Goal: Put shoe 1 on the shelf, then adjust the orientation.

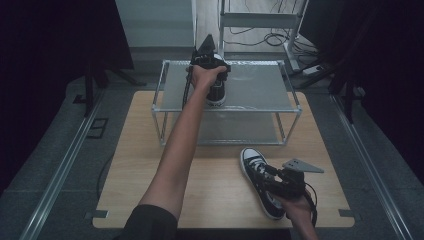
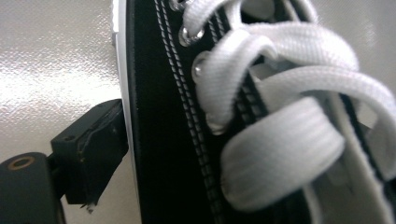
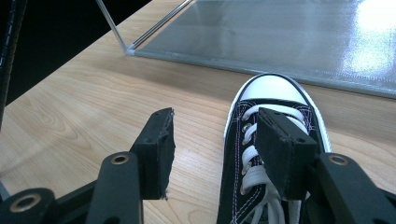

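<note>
A light wooden table (image 1: 150,165) carries a two-tier metal rack (image 1: 295,107) with grey shelf panels, standing toward the far edge. On the rack's upper shelf a black high-top sneaker (image 1: 218,90) with a white sole stands upright near the left half of the shelf. A second black sneaker (image 1: 260,180) with white laces and a white toe cap lies on the table in front of the rack, toward the right, its toe pointing toward the rack.

The person's left arm reaches across the table to the upper shelf, where the left gripper (image 1: 212,67) sits over the top of the shelf sneaker. In the left gripper view one black jaw stands right beside the shoe's white sole edge and black side, touching it or nearly so; the other jaw is hidden behind the laces, so the shoe lies between the jaws. Whether the pads press on it I cannot tell.

The right gripper (image 3: 212,140) rests low at the near right of the table, over the rear part of the second sneaker. In the right gripper view its jaws stand apart: the right one lies over the laces of the shoe, the left one hangs above bare wood just beside the shoe's side. The gap between them is not closed on the shoe.
</note>
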`<state>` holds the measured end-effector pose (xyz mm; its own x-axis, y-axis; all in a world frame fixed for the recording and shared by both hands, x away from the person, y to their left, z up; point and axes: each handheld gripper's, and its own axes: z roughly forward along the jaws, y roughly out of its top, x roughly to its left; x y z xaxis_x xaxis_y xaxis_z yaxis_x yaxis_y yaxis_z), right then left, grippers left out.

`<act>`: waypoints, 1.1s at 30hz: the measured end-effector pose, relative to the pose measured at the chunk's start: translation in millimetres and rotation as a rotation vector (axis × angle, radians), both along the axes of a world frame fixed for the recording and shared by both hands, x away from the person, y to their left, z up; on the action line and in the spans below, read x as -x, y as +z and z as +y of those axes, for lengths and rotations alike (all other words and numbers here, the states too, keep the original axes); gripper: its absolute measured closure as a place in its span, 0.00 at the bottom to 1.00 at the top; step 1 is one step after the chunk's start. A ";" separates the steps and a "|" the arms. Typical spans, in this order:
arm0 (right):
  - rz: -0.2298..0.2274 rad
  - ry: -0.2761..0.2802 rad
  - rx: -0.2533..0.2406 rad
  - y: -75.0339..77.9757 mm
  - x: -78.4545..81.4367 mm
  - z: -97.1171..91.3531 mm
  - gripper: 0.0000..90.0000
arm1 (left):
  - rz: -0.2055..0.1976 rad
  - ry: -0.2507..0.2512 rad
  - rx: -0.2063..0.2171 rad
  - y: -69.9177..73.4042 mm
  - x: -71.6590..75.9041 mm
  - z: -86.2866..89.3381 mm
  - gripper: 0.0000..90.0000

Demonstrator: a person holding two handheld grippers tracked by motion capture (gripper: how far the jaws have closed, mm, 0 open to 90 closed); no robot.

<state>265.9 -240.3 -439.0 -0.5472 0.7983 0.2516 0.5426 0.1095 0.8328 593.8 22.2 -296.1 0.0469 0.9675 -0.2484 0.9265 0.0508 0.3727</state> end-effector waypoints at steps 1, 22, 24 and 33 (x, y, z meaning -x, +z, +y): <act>0.001 -0.001 -0.001 0.2 0.1 -0.1 0.52 | -0.010 0.002 0.006 1.2 0.5 0.8 0.12; -0.007 0.035 0.009 4.3 5.8 2.3 0.69 | -0.272 -0.225 0.114 46.9 57.2 20.1 0.16; -0.007 0.051 0.015 4.7 8.0 3.3 0.76 | -0.276 -0.254 0.128 48.6 65.5 24.7 0.17; -0.003 0.124 0.080 -0.4 35.2 14.7 0.91 | -0.294 -0.302 0.146 43.2 92.0 52.0 0.17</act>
<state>230.6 -225.6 -439.4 -0.6438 0.7417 0.1883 0.5184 0.2416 0.8203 501.8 74.2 -252.9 0.4108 0.8553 -0.3158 0.7638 -0.1338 0.6314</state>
